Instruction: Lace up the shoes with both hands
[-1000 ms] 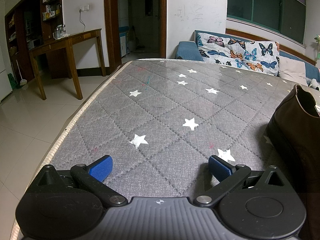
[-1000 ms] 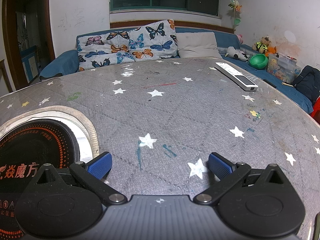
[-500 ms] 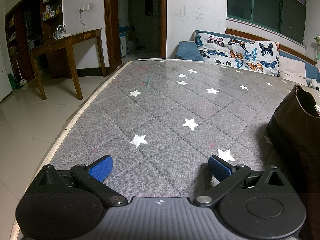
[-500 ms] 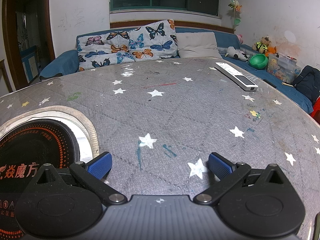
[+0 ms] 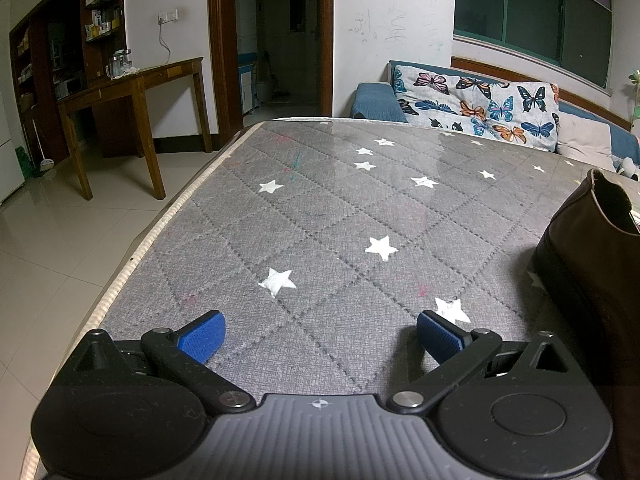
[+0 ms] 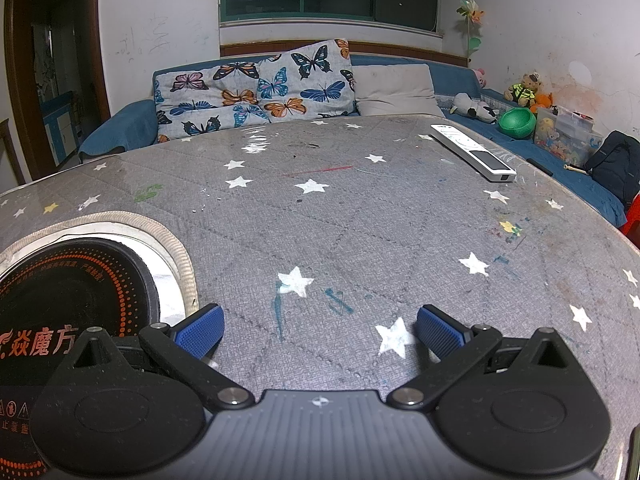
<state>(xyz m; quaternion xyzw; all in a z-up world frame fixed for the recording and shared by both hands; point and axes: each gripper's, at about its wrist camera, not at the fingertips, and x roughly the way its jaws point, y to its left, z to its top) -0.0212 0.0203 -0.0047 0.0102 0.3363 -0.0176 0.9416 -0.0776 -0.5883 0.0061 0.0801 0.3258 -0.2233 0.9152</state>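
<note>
A dark brown leather shoe (image 5: 592,256) stands on the grey star-patterned table cover (image 5: 320,220) at the right edge of the left wrist view; its laces are out of view. My left gripper (image 5: 320,334) is open and empty, resting low over the cover, with the shoe just to its right. My right gripper (image 6: 320,330) is open and empty, low over the same cover (image 6: 360,220). The shoe does not show in the right wrist view.
A black induction cooker (image 6: 60,312) sits in a round cutout left of my right gripper. A white remote (image 6: 472,152) lies at the far right. A sofa with butterfly pillows (image 6: 260,92) stands behind the table. The table's left edge (image 5: 132,264) drops to tiled floor; a wooden desk (image 5: 132,92) stands beyond.
</note>
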